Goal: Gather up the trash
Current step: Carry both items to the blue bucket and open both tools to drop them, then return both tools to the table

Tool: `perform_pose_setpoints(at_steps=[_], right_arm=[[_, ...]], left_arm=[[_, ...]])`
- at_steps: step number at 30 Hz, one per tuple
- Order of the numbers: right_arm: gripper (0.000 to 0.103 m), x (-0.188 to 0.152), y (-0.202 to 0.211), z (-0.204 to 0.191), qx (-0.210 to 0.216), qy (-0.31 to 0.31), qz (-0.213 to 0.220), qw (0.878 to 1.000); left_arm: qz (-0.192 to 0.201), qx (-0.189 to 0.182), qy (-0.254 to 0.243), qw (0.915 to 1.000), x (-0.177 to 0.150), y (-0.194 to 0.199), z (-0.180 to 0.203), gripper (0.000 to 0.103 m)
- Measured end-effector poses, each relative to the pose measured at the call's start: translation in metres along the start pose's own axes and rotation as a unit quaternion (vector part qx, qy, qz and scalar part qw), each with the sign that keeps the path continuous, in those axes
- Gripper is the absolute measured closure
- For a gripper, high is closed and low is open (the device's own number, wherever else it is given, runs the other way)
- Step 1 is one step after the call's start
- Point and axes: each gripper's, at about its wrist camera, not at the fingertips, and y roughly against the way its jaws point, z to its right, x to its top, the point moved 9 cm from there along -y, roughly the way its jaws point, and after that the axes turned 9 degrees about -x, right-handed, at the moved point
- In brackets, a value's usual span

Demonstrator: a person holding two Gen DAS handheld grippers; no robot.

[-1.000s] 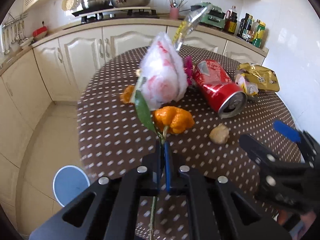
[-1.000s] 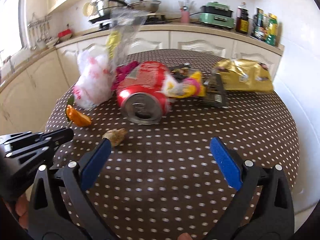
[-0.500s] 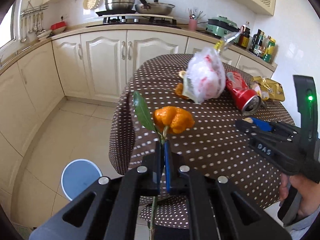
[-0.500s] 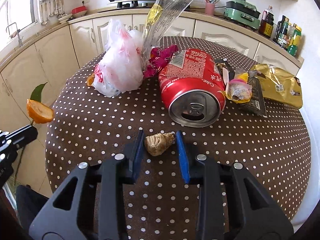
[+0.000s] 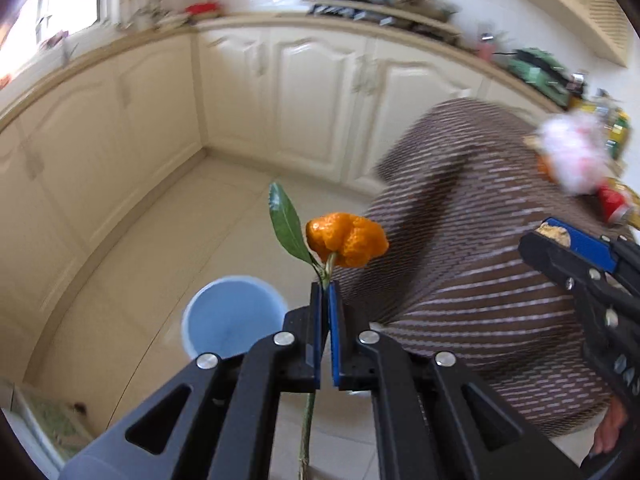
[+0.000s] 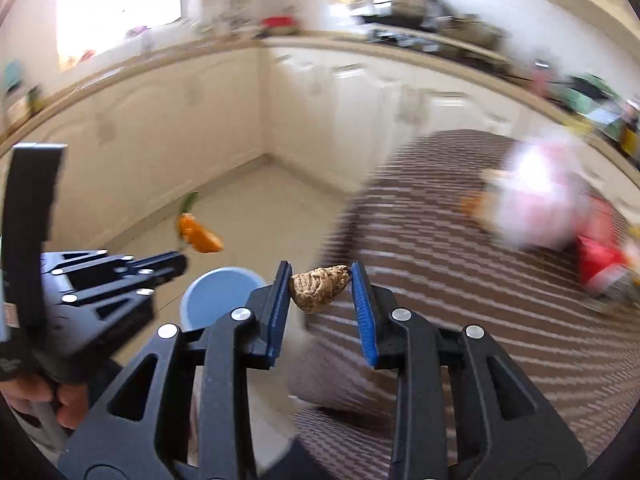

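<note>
My left gripper (image 5: 325,288) is shut on the green stem of an orange peel (image 5: 347,239) with one leaf (image 5: 289,227), held in the air over the floor. A blue bin (image 5: 232,316) stands on the floor just below and left of it. My right gripper (image 6: 321,276) is shut on a brown, wrinkled scrap (image 6: 319,287), held off the table's left edge, with the blue bin (image 6: 216,296) below it. From the right wrist, the left gripper (image 6: 182,258) shows at the left with the orange peel (image 6: 199,236). From the left wrist, the right gripper (image 5: 554,236) shows at the right with the scrap (image 5: 554,233).
A round table (image 5: 472,208) with a brown dotted cloth carries a white and pink plastic bag (image 5: 572,152), a red can (image 5: 614,202) and other wrappers at its far side. Cream cabinets (image 5: 312,92) line the back and left. A person's hand (image 6: 60,400) holds the left gripper's handle.
Both grippers have swung left, off the table and over the floor near the blue bin. The right gripper closed on the brown scrap and lifted it; the left kept hold of the peel's stem.
</note>
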Motion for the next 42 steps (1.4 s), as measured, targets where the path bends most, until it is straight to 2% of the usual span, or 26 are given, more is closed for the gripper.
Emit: perform_pose_setpoints(at_steps=[4,8,10,13,15,16,17,19,23,32,40,42], right_arm=[[0.073,-0.006,-0.073,-0.055,0.046,-0.002,-0.049,0.998],[0.073,-0.014,-0.139,-0.095,0.065,-0.003,-0.089,0.994],[0.073,-0.018,-0.165,-0.114,0.081,-0.01,-0.108,0.991],[0.073,-0.024,-0.202,-0.132,0.079,-0.014,-0.128,0.989],[0.073,-0.026,-0.213,-0.133,0.08,-0.02,-0.135,0.987],[0.073,-0.027,-0.22,-0.132,0.081,-0.02,-0.14,0.987],[0.073,-0.029,-0.226,-0.133,0.081,-0.021,-0.144,0.986],[0.073,-0.031,-0.241,-0.138,0.081,-0.021,-0.152,0.985],[0.072,-0.034,-0.267,-0.144,0.087,-0.029,-0.166,0.982],[0.072,-0.037,-0.29,-0.166,0.098,-0.034,-0.176,0.979],[0.071,-0.023,-0.286,-0.185,0.106,-0.04,-0.152,0.982],[0.066,-0.018,-0.286,-0.184,0.103,-0.04,-0.146,0.983]], left_arm=[[-0.033,0.041,0.038,0.9979,-0.012,-0.03,-0.067,0.099],[-0.06,0.074,0.061,0.9935,-0.015,-0.067,-0.122,0.099],[-0.066,0.091,0.06,0.9918,-0.013,-0.083,-0.143,0.099],[-0.073,0.103,0.069,0.9896,-0.009,-0.109,-0.166,0.098],[-0.064,0.11,0.08,0.9886,-0.005,-0.122,-0.179,0.095],[-0.058,0.111,0.084,0.9886,-0.005,-0.125,-0.185,0.085],[-0.048,0.113,0.087,0.9887,-0.003,-0.13,-0.189,0.068],[-0.032,0.118,0.089,0.9884,-0.001,-0.134,-0.194,0.047],[-0.015,0.132,0.077,0.9881,0.0,-0.138,-0.207,0.035],[-0.004,0.176,0.082,0.9809,-0.005,-0.126,-0.231,0.031],[0.014,0.176,0.108,0.9784,-0.005,-0.108,-0.247,0.031],[0.018,0.174,0.114,0.978,-0.004,-0.104,-0.246,0.031]])
